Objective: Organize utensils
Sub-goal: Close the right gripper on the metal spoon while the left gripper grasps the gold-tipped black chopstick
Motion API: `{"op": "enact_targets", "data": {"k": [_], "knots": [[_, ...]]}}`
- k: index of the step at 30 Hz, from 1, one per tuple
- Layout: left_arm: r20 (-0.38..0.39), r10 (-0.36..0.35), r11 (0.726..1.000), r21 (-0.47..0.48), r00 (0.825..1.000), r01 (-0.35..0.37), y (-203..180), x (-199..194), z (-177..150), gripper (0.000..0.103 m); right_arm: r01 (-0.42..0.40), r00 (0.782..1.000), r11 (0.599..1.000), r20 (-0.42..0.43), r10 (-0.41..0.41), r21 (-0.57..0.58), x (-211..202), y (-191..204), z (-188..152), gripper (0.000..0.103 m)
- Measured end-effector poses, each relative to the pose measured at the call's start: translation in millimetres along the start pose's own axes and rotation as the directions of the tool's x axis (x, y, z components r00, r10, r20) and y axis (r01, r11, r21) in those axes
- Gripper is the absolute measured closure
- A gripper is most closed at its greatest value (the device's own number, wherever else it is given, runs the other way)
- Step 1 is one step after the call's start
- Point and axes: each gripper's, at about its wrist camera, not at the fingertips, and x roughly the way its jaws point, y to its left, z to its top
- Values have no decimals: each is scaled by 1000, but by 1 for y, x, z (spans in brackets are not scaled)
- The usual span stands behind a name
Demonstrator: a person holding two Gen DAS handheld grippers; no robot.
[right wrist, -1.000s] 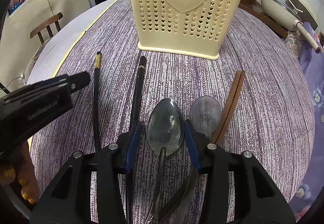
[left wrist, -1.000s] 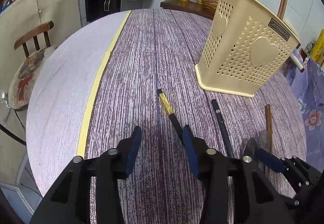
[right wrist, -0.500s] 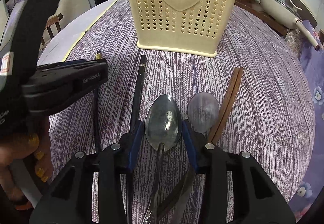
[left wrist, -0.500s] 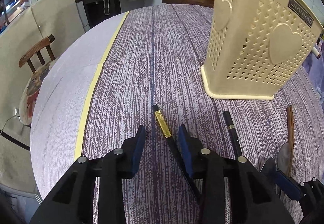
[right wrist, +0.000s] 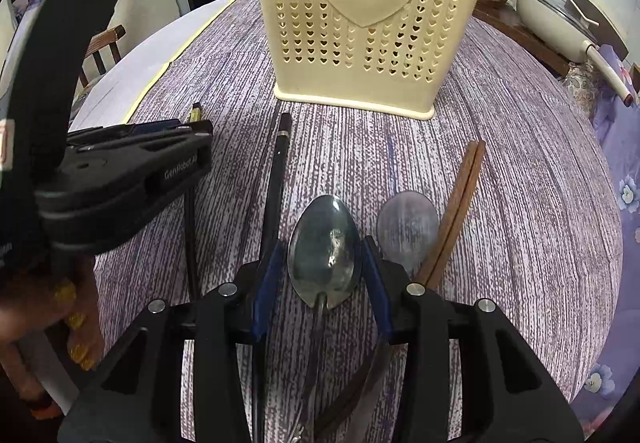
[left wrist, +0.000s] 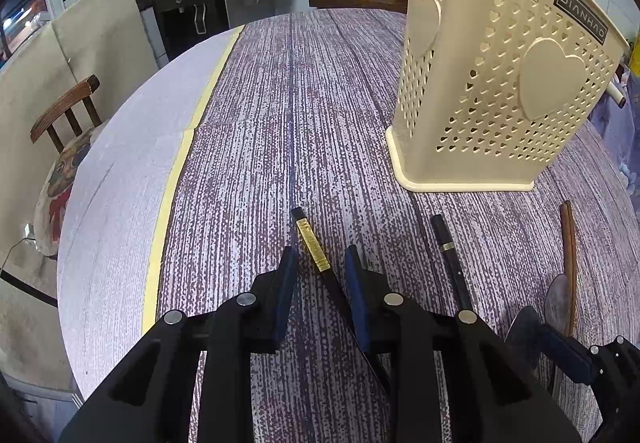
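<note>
On the purple table lies a black chopstick with a gold band [left wrist: 312, 247]. My left gripper [left wrist: 322, 283] straddles it. Its jaws are closing and the shaft runs close along the right pad, with a gap still on the left. Beside it lie a second black chopstick [left wrist: 448, 247] and a brown pair [left wrist: 568, 239]. My right gripper [right wrist: 322, 271] is shut on a dark metal spoon [right wrist: 324, 247], its pads against both edges of the bowl, which rests on the table. A second spoon [right wrist: 406, 227] lies just to the right. The cream heart-pierced basket [right wrist: 360, 23] stands upright behind the utensils.
The left gripper [right wrist: 200, 131] and a person's hand [right wrist: 68, 323] fill the left of the right wrist view. A yellow tape line [left wrist: 180, 163] runs along the table's left side, with a wooden chair [left wrist: 68, 111] beyond the edge. A white pan [right wrist: 560, 23] sits behind right.
My left gripper has shifted right and forward until the gold-banded chopstick lies between its pads, and its jaws have narrowed. The right gripper and both spoons have stayed put.
</note>
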Motion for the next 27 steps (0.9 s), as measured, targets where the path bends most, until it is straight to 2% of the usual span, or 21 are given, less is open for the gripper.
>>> {"op": "enact_targets", "data": {"k": [3, 7, 8, 17, 27], "knots": [[-2, -1, 1000, 0, 1000, 1, 0, 0, 0, 78, 4, 1000, 1000, -1, -4, 6, 1, 1, 2, 60], [2, 1, 1000, 2, 1000, -1, 0, 0, 0, 84, 10, 1000, 1000, 5, -10, 12, 2, 3, 2, 61], [1, 0, 1000, -1, 1000, 0, 0, 0, 0, 87, 9, 1000, 1000, 4, -9, 12, 3, 5, 5, 65], [-1, -26, 999, -31, 1000, 26, -1, -1, -1, 93, -7, 1000, 1000, 16, 7, 21, 0, 1, 4, 65], [8, -112, 990, -85, 994, 112, 5, -8, 1, 95, -104, 992, 991, 79, 98, 79, -19, -25, 3, 65]]}}
